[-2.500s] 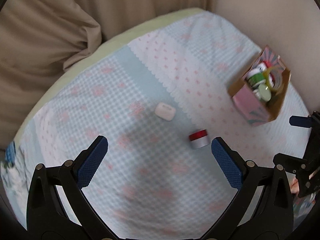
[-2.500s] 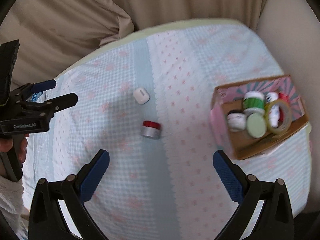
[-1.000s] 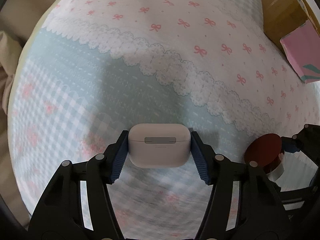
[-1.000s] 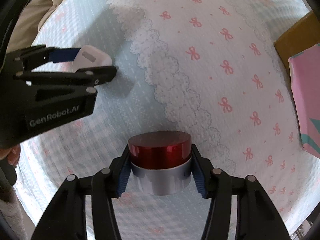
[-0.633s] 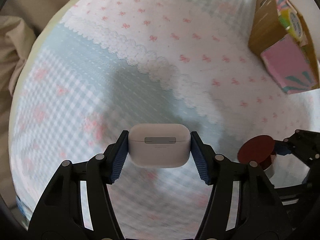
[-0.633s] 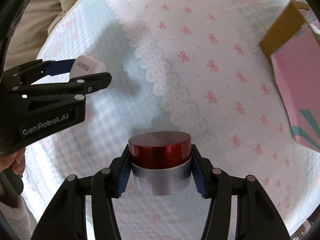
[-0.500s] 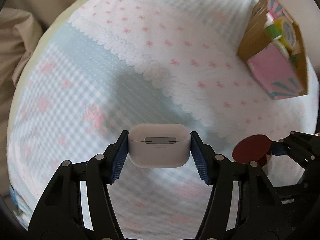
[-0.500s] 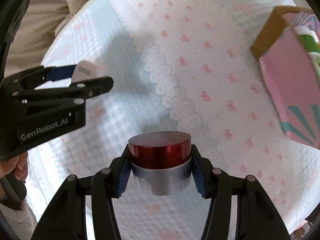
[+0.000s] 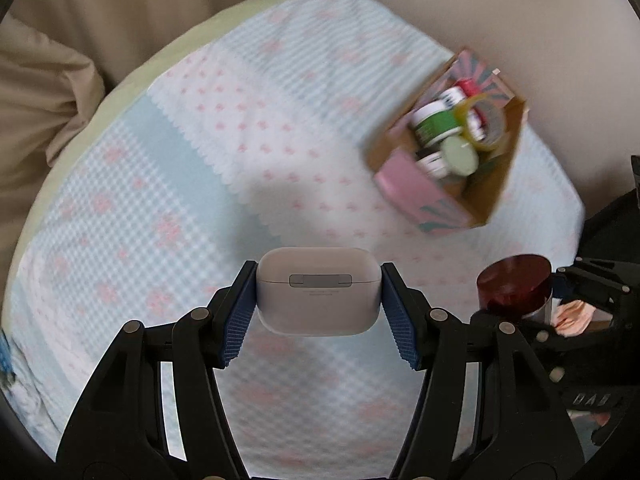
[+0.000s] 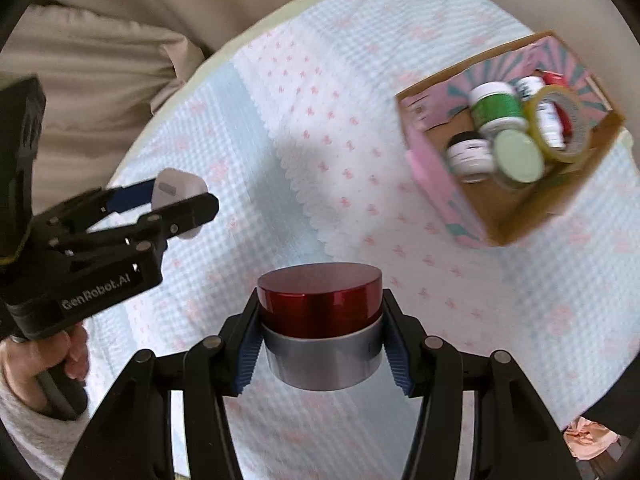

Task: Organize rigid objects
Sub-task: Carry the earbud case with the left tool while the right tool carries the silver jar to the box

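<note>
My left gripper point(image 9: 319, 312) is shut on a white earbud case point(image 9: 318, 290), held well above the patterned bedspread point(image 9: 200, 184). A red-lidded silver jar point(image 10: 320, 326) is clamped between the blue pads of my right gripper point(image 10: 320, 340), also lifted off the bed. The right wrist view shows the left gripper point(image 10: 176, 196) with the earbud case point(image 10: 176, 190) at the left. The left wrist view catches the jar point(image 9: 514, 286) at the right edge. An open pink cardboard box point(image 9: 416, 184) sits at the far right of the bed; the same box point(image 10: 436, 172) holds several jars and a tape roll.
Beige pillows and bedding point(image 9: 44, 112) lie beyond the bed's far left edge, with a pale wall point(image 9: 520, 20) behind the box. A hand point(image 10: 48, 356) in a white sleeve grips the left tool's handle. Pink fabric point(image 10: 590, 438) lies off the bed at lower right.
Both grippers, open above the bed at first, closed on the earbud case and the jar and rose with them. The bed looks smaller and the box's inside has come into view.
</note>
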{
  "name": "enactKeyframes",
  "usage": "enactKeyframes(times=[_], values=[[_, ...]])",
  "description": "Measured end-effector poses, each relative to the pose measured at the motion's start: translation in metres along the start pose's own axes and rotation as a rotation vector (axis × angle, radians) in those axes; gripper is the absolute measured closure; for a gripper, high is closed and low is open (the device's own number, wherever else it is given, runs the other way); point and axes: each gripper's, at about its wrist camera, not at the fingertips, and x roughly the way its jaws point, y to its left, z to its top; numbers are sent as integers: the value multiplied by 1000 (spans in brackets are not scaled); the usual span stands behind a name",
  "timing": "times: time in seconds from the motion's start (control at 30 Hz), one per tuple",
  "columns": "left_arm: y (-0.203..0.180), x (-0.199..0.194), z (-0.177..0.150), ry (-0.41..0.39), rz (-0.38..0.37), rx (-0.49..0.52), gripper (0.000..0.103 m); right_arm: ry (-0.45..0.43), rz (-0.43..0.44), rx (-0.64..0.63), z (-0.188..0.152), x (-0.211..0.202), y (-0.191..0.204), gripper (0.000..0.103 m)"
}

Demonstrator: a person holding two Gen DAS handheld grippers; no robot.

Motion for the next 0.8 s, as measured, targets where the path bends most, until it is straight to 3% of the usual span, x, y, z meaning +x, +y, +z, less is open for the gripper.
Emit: enactKeyframes(times=[0.2,0.43,0.8], values=[[-50,-16,13,-30,2,-11,46,-41,9,17,9,-59,-40,53],[-114,-10,33,-40,-5,-58,46,-78,12,10,35,-110,-108,53],[-176,61,76,-2,9,-229,46,13,23,-86,112,-106,-213,53]])
